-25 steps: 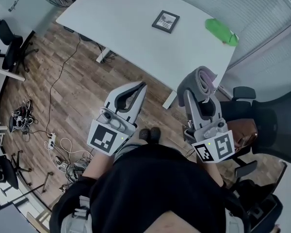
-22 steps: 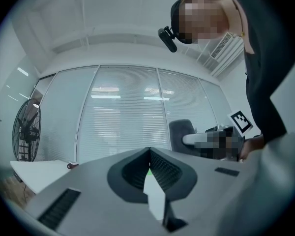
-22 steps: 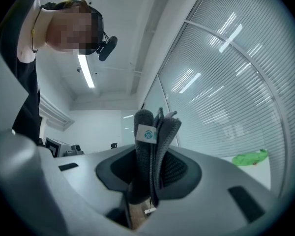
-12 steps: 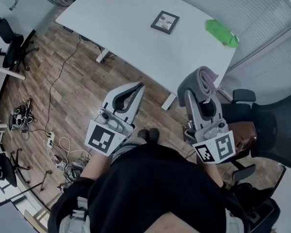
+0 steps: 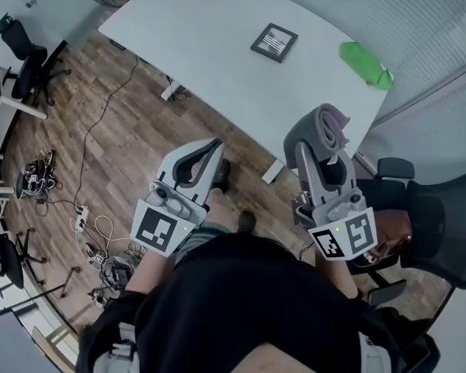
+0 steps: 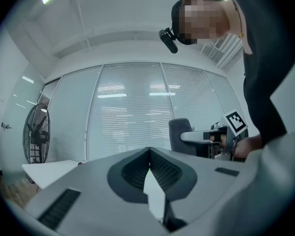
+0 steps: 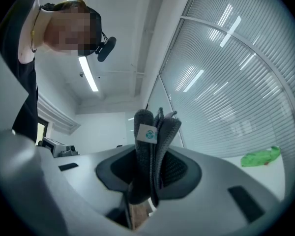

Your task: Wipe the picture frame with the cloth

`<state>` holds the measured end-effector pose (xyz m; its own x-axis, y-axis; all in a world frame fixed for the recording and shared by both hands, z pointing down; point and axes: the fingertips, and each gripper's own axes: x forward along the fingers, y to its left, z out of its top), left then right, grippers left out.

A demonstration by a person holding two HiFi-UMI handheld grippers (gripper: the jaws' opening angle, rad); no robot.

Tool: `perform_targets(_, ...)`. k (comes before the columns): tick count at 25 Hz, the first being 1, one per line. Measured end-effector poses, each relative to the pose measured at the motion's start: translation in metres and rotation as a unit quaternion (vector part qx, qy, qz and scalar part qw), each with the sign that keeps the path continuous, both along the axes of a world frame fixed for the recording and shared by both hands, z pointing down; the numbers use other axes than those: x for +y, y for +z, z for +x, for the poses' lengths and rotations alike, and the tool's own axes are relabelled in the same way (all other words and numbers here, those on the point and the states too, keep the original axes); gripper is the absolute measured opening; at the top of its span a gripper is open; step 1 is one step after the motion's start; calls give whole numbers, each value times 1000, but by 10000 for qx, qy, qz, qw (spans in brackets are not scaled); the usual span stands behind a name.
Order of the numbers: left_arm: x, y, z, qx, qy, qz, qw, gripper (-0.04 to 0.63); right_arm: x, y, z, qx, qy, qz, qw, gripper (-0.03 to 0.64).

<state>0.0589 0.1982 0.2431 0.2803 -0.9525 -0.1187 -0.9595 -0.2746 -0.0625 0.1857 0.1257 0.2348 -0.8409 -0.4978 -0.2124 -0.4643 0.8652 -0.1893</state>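
Status: early stage, no wiping yet. The right gripper (image 5: 316,148) has its jaws clamped on a folded grey knit cloth (image 5: 320,125) with a small white tag. The fold sticks up past the tips, centre-right of the head view. The left gripper (image 5: 210,150) is fully closed with nothing between the jaws, lower centre. The small dark-framed rectangular picture frame (image 5: 274,42) lies flat on the white curved-edge table (image 5: 186,29), upper centre-right of the head view, well apart from both grippers and not in contact with the cloth. Both grippers are over the wooden floor (image 5: 101,130), short of the table edge. Done: cloth in grip. Left: close the gap to the table, land the cloth on the frame, likely steady the frame with the empty gripper, then wipe.
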Motion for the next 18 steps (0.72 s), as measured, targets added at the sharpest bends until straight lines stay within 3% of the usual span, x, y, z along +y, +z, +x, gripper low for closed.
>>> perform_targets(8,-45,4,-13,35,395,63,9992,12,-33,5,-24,52,172,28,9998,113)
perform_targets(18,-142,14,-60,120,982,64,9951,12,-108,18,-55,197,871,-90,9960,112)
